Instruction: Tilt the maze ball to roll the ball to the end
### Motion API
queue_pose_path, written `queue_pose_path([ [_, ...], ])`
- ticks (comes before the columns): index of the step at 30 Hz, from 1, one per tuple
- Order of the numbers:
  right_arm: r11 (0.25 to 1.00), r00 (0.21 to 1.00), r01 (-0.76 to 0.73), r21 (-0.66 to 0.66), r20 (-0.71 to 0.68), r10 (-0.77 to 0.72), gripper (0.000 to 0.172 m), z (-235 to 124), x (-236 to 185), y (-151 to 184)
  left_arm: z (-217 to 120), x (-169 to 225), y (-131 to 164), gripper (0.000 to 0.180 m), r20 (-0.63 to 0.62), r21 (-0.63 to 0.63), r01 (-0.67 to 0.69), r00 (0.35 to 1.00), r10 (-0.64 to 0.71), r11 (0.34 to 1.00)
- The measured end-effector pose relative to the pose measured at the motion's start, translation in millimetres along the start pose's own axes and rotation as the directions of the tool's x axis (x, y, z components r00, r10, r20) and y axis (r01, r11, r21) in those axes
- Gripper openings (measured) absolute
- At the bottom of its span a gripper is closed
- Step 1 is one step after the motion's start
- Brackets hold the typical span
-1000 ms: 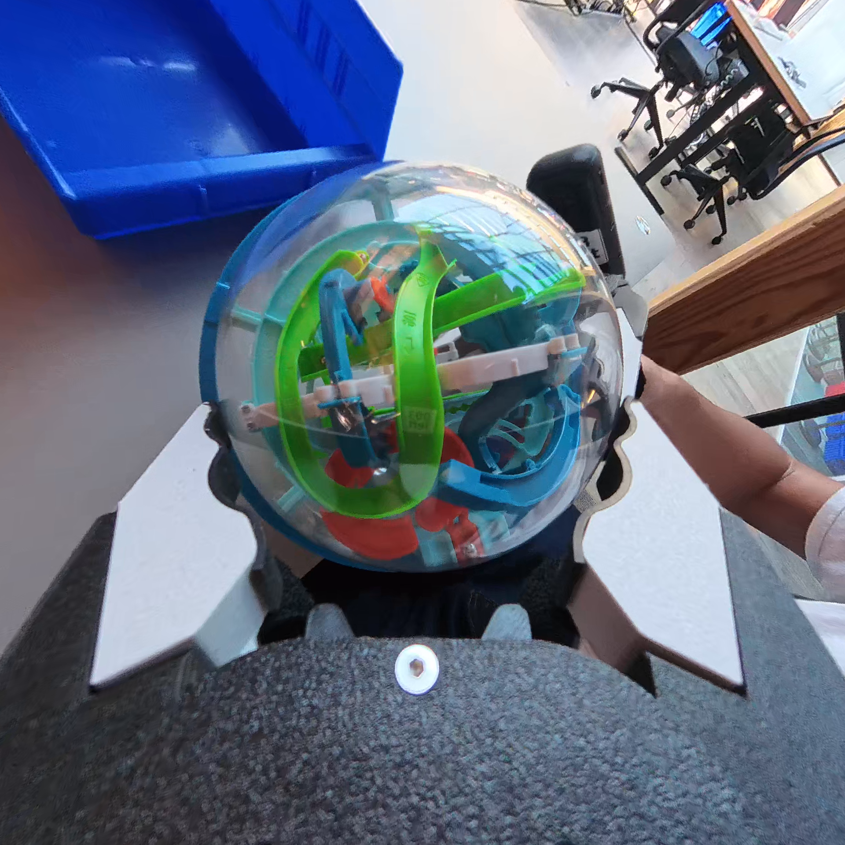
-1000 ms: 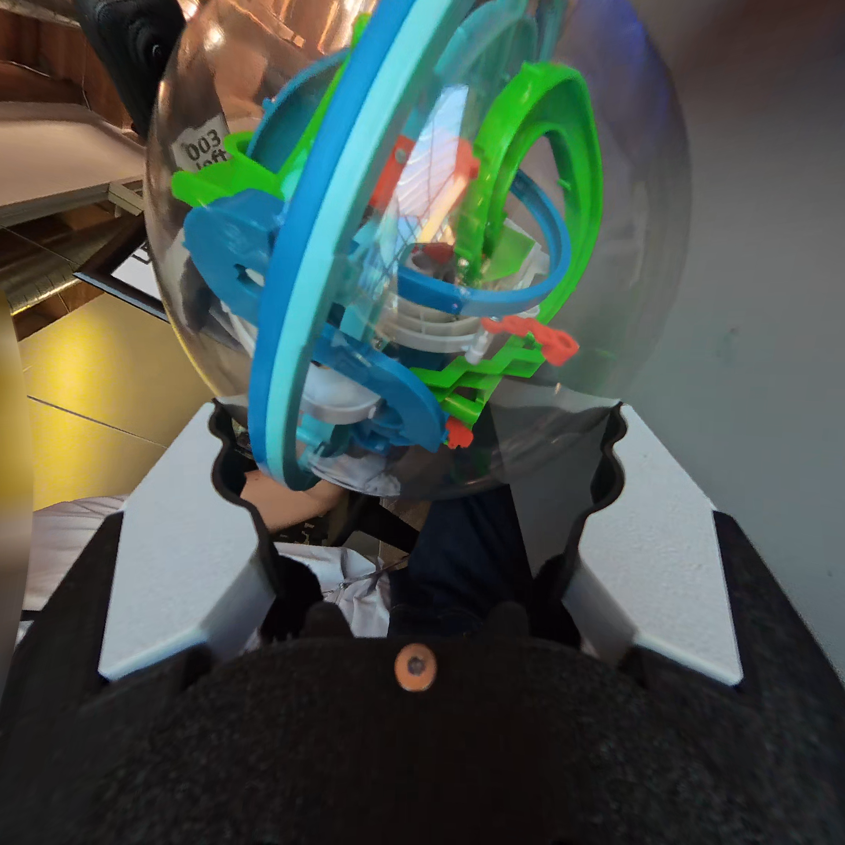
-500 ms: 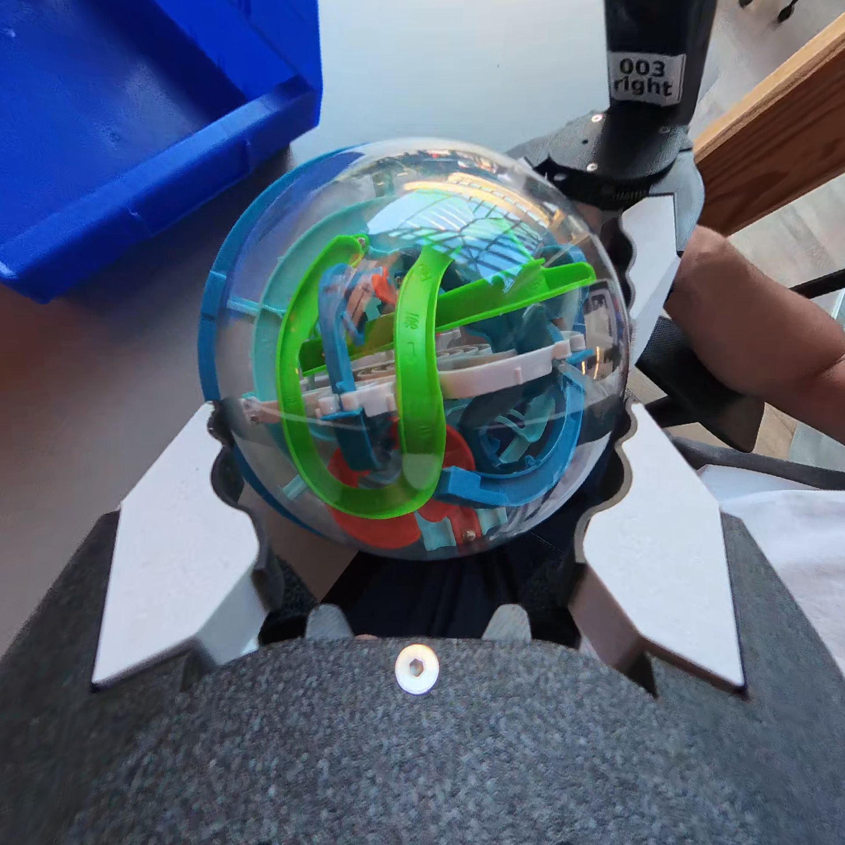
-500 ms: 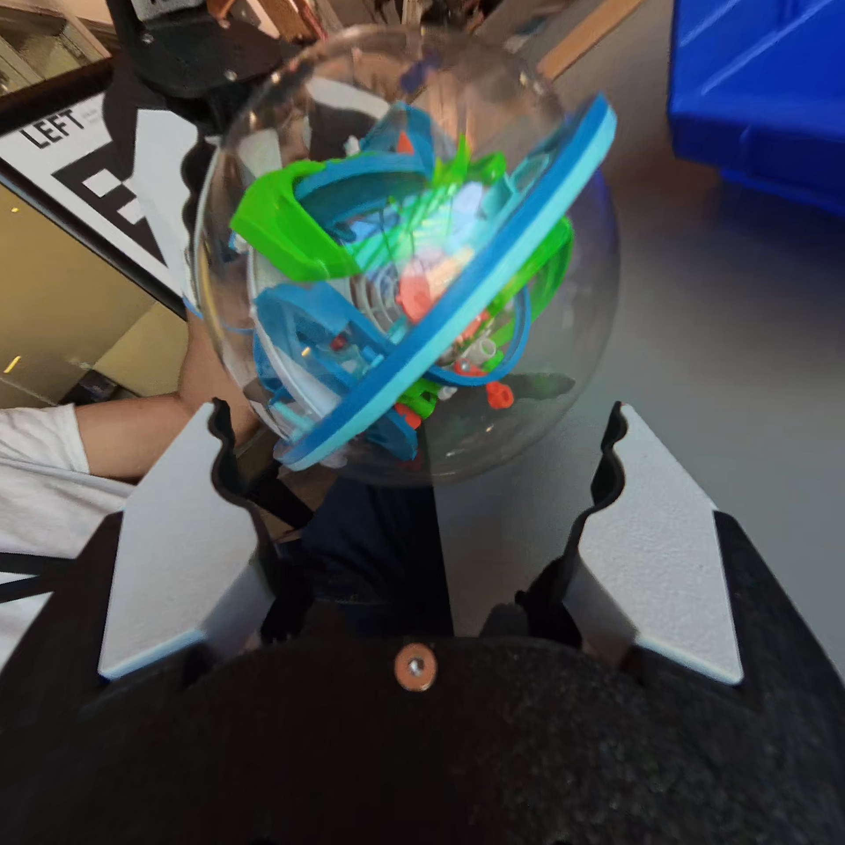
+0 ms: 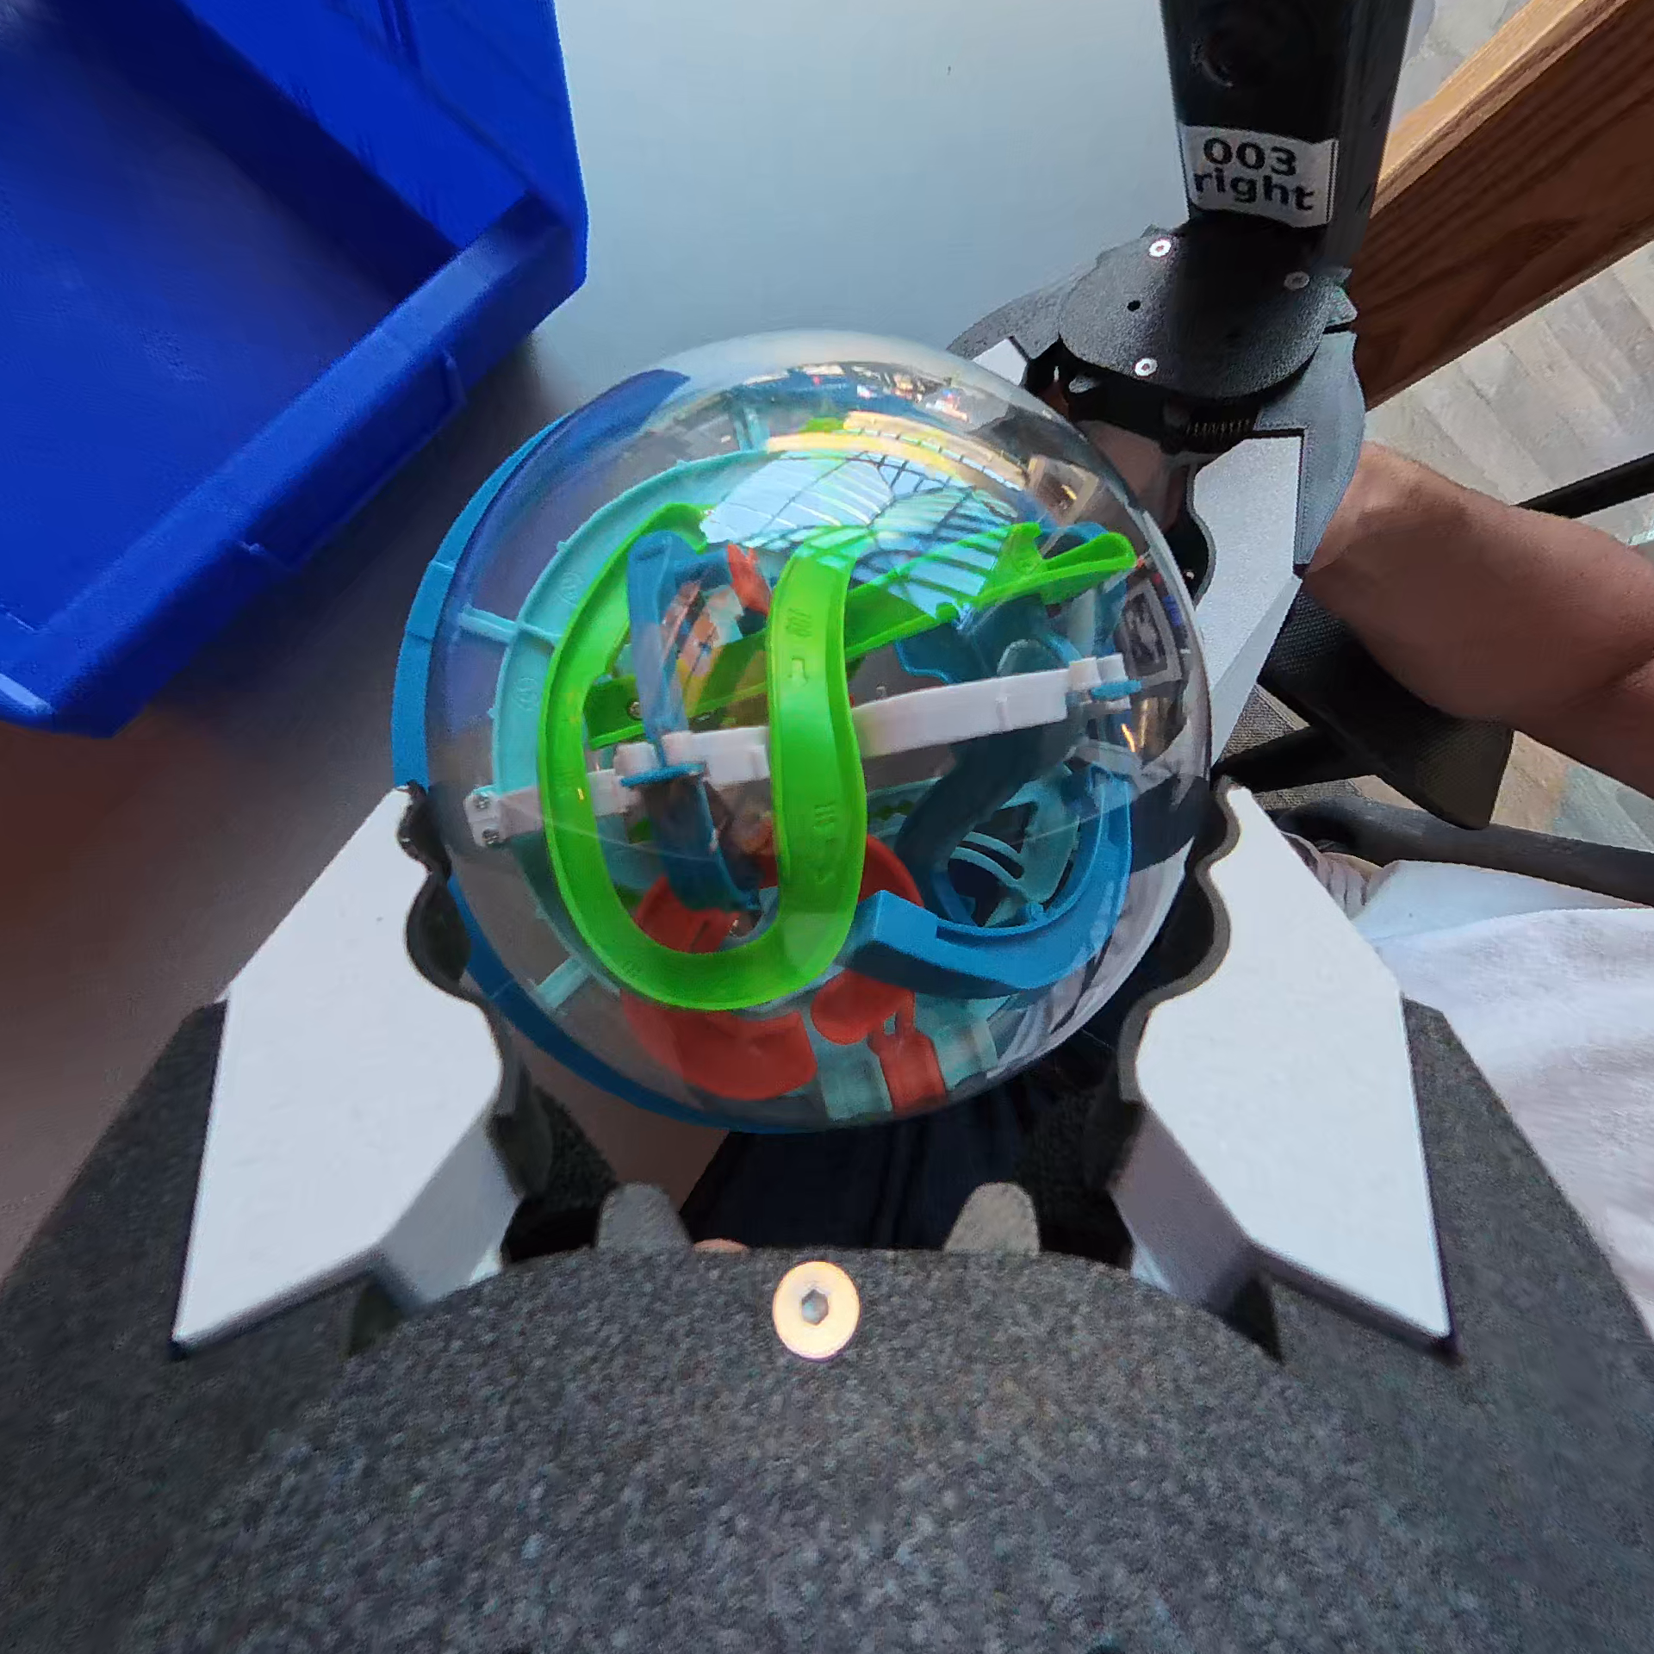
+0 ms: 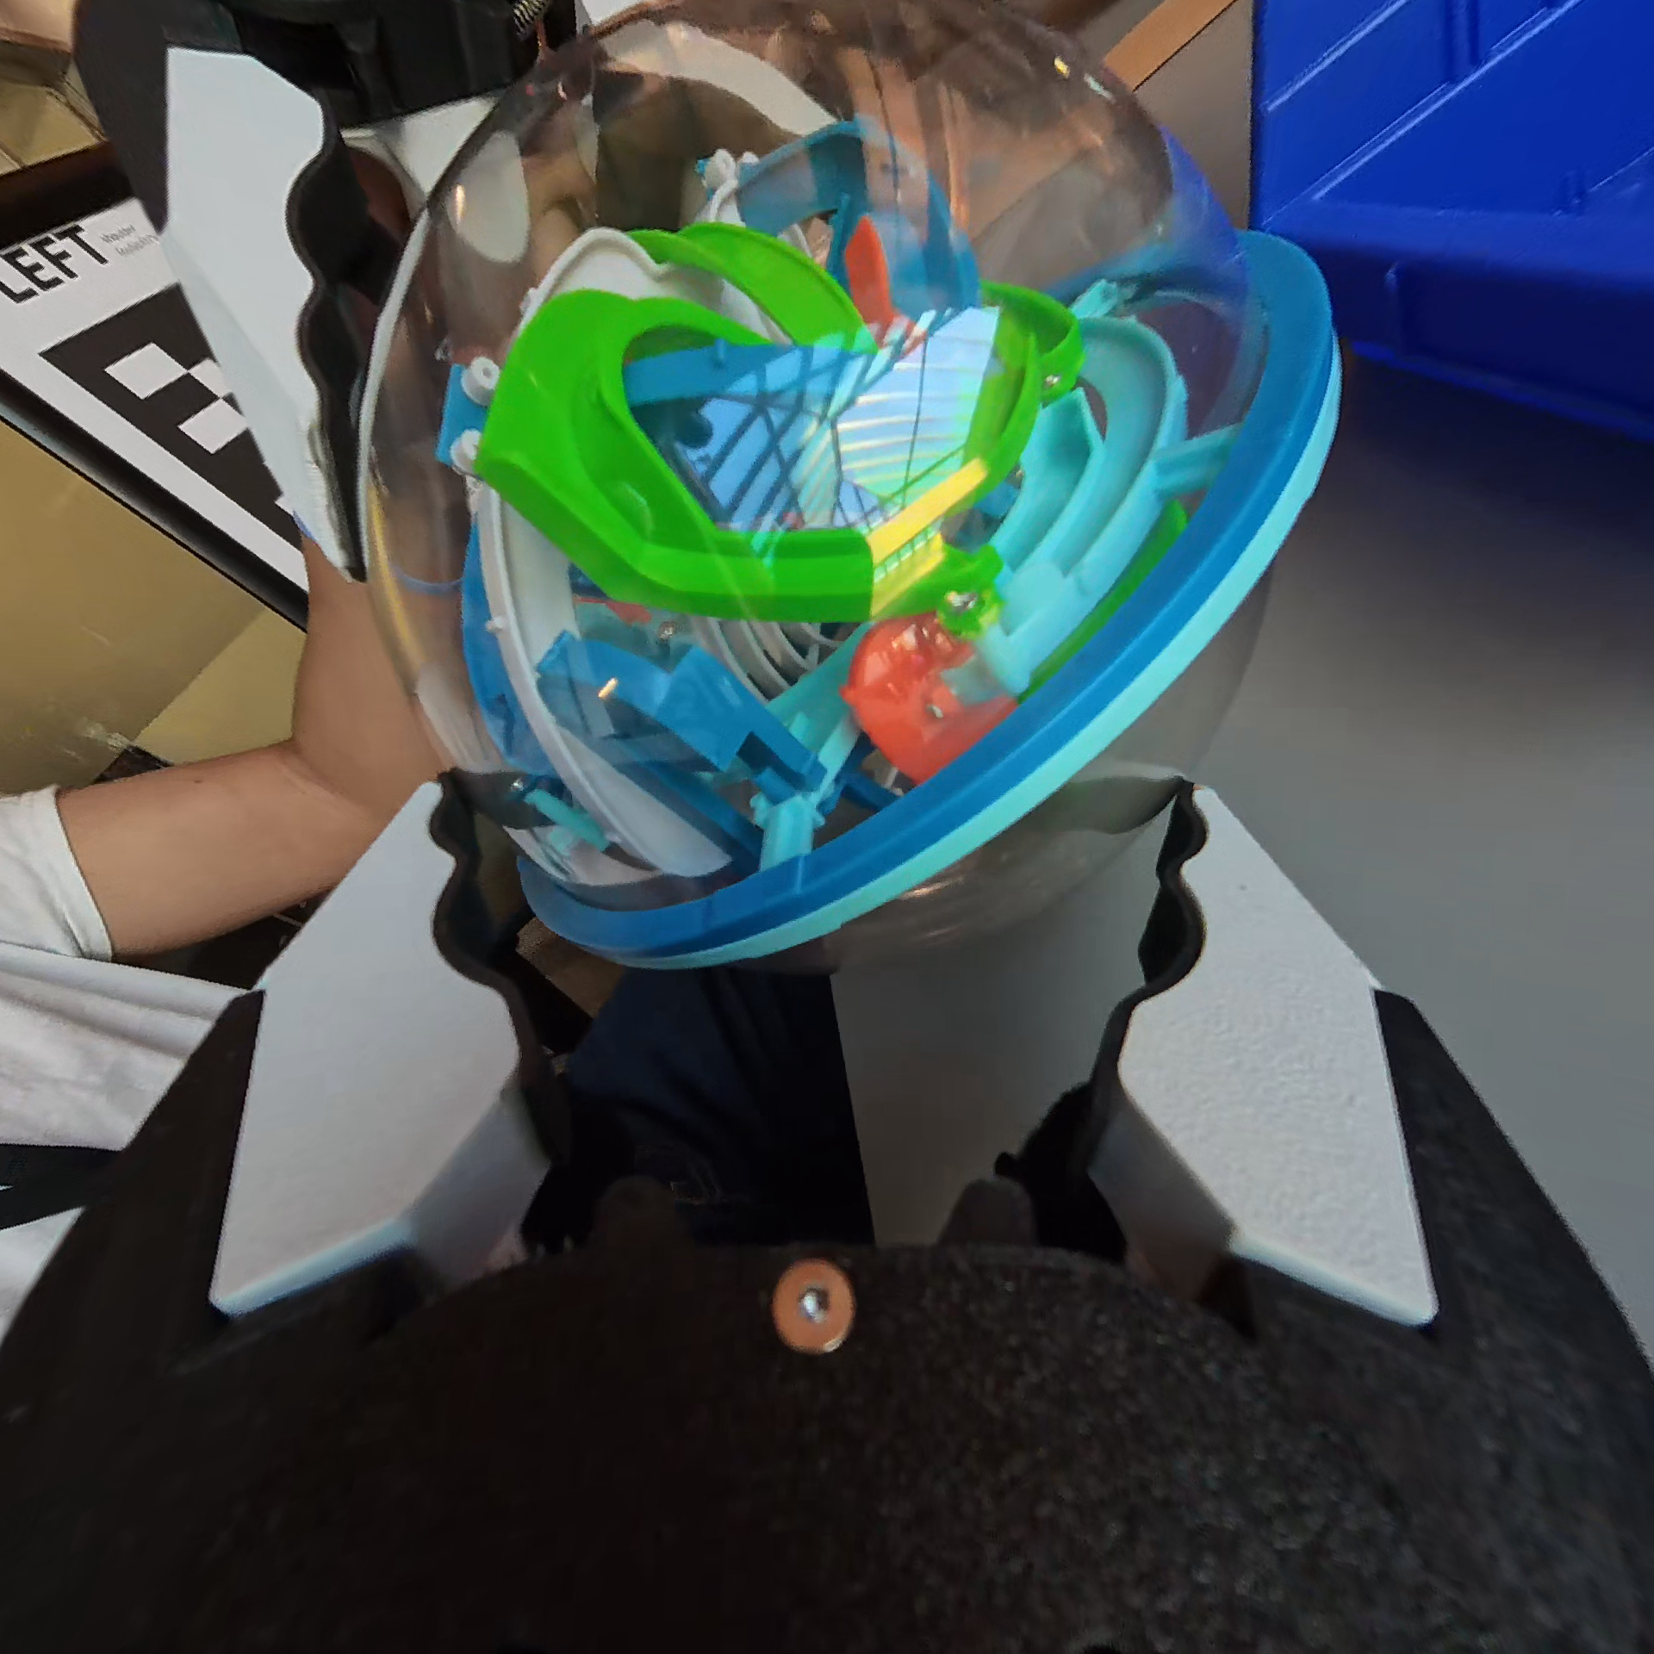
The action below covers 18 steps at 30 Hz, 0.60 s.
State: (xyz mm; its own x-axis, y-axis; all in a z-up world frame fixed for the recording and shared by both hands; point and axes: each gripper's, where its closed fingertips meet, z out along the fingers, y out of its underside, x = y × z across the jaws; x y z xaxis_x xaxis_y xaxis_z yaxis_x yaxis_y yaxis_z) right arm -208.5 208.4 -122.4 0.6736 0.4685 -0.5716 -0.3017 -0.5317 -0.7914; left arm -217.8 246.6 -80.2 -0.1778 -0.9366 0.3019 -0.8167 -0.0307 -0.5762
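1. My left gripper (image 5: pixel 810 805) clamps the clear maze ball (image 5: pixel 801 734) wide between both fingers.
2. My right gripper (image 6: pixel 810 832) grips the ball too, just beside the blue bin (image 5: pixel 224 358), above the tabletop (image 5: pixel 850 179).

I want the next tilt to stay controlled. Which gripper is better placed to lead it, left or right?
Probably the left gripper: the maze ball sits squarely between its jaws, both pressing the clear shell at its widest. The right gripper only cups the sphere's lower part.
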Motion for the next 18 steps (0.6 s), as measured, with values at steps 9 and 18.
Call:
queue_pose_path([
  [9, 0.997, 0.996, 0.078, -0.004, -0.042, -0.078, 0.144, 6.5, -7.5, -1.9, -8.5, 1.2, 15.7, 0.156, -0.011, 0.069, -0.012, 1.000, 0.013, 0.998],
  [18, 0.994, 0.993, 0.105, -0.024, -0.048, -0.106, 0.144, 5.1, -11.0, 6.8, -7.2, 9.1, 16.5, 0.156, 0.029, 0.092, -0.074, 0.997, 0.072, 0.993],
])
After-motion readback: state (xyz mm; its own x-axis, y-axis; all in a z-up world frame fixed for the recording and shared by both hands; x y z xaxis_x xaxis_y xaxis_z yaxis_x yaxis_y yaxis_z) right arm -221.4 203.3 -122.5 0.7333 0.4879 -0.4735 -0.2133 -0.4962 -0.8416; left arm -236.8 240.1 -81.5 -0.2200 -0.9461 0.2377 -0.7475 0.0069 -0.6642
